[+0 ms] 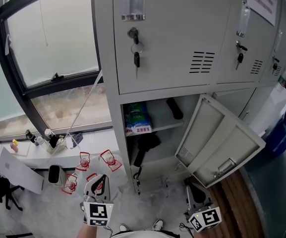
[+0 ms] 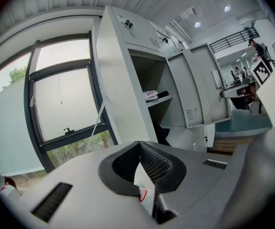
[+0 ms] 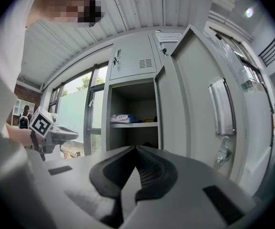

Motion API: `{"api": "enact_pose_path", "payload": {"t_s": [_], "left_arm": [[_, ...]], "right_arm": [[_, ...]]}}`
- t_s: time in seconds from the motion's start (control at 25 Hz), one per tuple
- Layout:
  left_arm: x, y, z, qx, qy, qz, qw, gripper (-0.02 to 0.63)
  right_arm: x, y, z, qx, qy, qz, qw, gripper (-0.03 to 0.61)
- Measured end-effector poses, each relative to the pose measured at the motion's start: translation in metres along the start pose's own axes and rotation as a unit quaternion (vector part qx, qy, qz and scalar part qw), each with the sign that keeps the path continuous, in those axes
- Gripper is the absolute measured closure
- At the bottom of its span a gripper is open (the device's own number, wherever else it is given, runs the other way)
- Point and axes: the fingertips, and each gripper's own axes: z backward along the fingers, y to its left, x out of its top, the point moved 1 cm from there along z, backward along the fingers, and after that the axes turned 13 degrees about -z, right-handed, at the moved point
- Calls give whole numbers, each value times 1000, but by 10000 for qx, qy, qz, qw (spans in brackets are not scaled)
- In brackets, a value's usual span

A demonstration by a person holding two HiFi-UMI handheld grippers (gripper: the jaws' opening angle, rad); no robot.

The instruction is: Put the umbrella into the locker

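Locker standing with its lower door swung wide to the right. On the inner shelf there's a blue-and-green packet at the left and a slim dark item at the right. Below the shelf sits the black umbrella, loosely bundled, its strap dangling over the sill. Left gripper hangs low in front of the locker, jaws closed together on nothing. Right gripper sits near the door's foot, jaws likewise together and empty.
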Motion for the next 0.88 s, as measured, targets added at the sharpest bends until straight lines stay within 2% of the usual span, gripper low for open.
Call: {"api": "enact_pose_path", "payload": {"t_s": [0.24,0.44,0.88], "left_arm": [[-8,5,26,248,15,115,9996,592],[-11,4,38,314,122,158,9993,592],[-2,3,46,433,47,336,9985,592]], "right_arm": [[6,-11,11,-152,-10,47,9999,561],[9,-16,16,-171,-64,77,9998,561],[9,-19,20,-113,-36,93,9999,561]]}}
